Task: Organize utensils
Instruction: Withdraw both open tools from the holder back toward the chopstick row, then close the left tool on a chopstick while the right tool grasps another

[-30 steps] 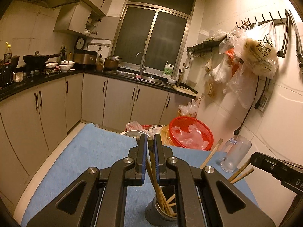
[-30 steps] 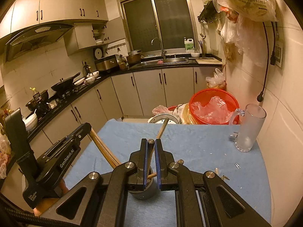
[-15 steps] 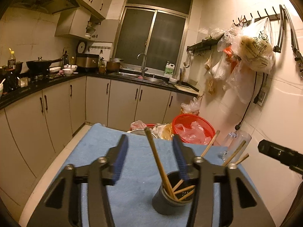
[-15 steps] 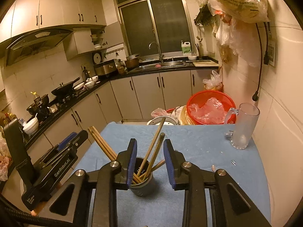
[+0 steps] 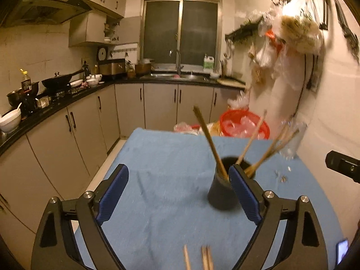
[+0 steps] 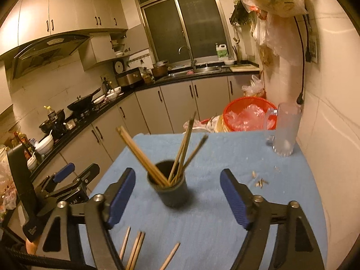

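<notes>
On the blue cloth [image 6: 225, 236], the dark cup [image 6: 172, 191] of chopsticks [image 6: 144, 155] stands mid-table with open room all round, both the left gripper [image 5: 178, 193] and right gripper [image 6: 177, 196] having just released, jaws wide and empty, while loose chopsticks [image 6: 135, 249] nearby are cut off at the near edge.

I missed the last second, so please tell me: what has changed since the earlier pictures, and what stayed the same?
Both claws, left and right, have just been opening and let go of the chopsticks, which now stand in the dark cup. Both pulled back from it. The cup, the glass mug and the blue cloth stayed put.
</notes>
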Motion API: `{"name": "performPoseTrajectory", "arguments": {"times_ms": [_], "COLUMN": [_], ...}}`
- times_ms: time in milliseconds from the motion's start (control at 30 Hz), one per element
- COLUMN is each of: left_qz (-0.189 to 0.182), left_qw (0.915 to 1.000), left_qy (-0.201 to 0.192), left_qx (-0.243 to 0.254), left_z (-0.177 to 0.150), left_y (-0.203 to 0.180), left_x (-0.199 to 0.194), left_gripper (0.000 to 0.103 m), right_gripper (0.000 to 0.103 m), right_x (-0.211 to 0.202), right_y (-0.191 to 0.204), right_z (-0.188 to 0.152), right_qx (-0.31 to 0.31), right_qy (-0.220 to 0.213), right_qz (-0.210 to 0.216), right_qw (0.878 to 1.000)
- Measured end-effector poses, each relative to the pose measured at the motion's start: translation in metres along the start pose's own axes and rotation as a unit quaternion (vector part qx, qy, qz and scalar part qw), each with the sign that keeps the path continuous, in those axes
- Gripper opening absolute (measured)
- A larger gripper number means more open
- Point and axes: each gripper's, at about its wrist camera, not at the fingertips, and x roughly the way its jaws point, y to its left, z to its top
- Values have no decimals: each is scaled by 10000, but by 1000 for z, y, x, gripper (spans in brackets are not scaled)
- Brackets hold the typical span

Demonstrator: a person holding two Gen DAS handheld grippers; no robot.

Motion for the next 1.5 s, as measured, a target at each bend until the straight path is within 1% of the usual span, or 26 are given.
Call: {"name": "performPoseTrajectory", "arguments": {"times_ms": [167, 367, 500, 667, 800, 900, 933, 1000, 1067, 1100, 1133, 1167, 1233, 1267, 1300, 1333, 1400, 1433, 1500], "left_qz": [-96, 7, 52, 77, 1, 17, 54, 125, 132, 115, 29, -25, -169, -217, -224, -222, -169, -148, -154], "left_qw": [9991, 9959, 9925, 9890, 9865, 9854, 9845, 9822, 9788, 9762, 9734, 9720, 9650, 9608, 9590, 9567, 9531, 9504, 9451], "left_qy": [398, 866, 1159, 1438, 1610, 1691, 1744, 1871, 2044, 2163, 2278, 2332, 2555, 2687, 2747, 2835, 2983, 3073, 3234], "left_qx": [-76, -275, -395, -329, -283, -216, -171, -89, -77, -115, -230, -300, -565, -649, -661, -627, -489, -454, -453], "left_z": [-25, -58, -78, -91, -96, -99, -101, -104, -104, -103, -100, -98, -91, -88, -86, -84, -83, -84, -87], "left_y": [11, 27, 34, 32, 26, 23, 22, 19, 17, 18, 20, 22, 25, 26, 26, 24, 19, 17, 14], "left_x": [-9, -6, 1, 13, 21, 28, 32, 41, 51, 56, 63, 66, 75, 80, 83, 87, 95, 98, 104], "left_gripper": [90, 90, 90, 90, 90, 90, 90, 90, 90, 89, 89, 88, 84, 82, 76, 73, 60, 57, 45], "right_gripper": [84, 84, 84, 84, 84, 84, 82, 71, 47, 43, 37, 32, 32, 32, 32, 32, 32, 31, 31], "right_x": [0, 14, 24, 35, 40, 43, 45, 52, 65, 72, 80, 85, 98, 102, 107, 110, 114, 115, 117], "right_y": [-2, -9, -16, -20, -20, -20, -19, -19, -21, -23, -26, -29, -36, -39, -40, -40, -40, -39, -37], "right_z": [-32, -70, -87, -100, -105, -105, -106, -107, -110, -112, -114, -117, -121, -122, -123, -124, -123, -123, -122], "right_qx": [34, 154, 234, 300, 325, 334, 302, 277, 402, 549, 738, 912, 1289, 1433, 1529, 1559, 1554, 1541, 1519], "right_qy": [279, 734, 932, 1178, 1272, 1320, 1357, 1464, 1777, 1942, 2120, 2245, 2501, 2575, 2641, 2670, 2708, 2720, 2734], "right_qz": [36, 29, 1, -1, 24, 31, 16, -20, 47, 165, 312, 412, 526, 545, 558, 547, 465, 443, 428], "right_qw": [9996, 9972, 9954, 9926, 9913, 9907, 9903, 9888, 9833, 9793, 9740, 9693, 9582, 9540, 9507, 9494, 9489, 9489, 9489]}}
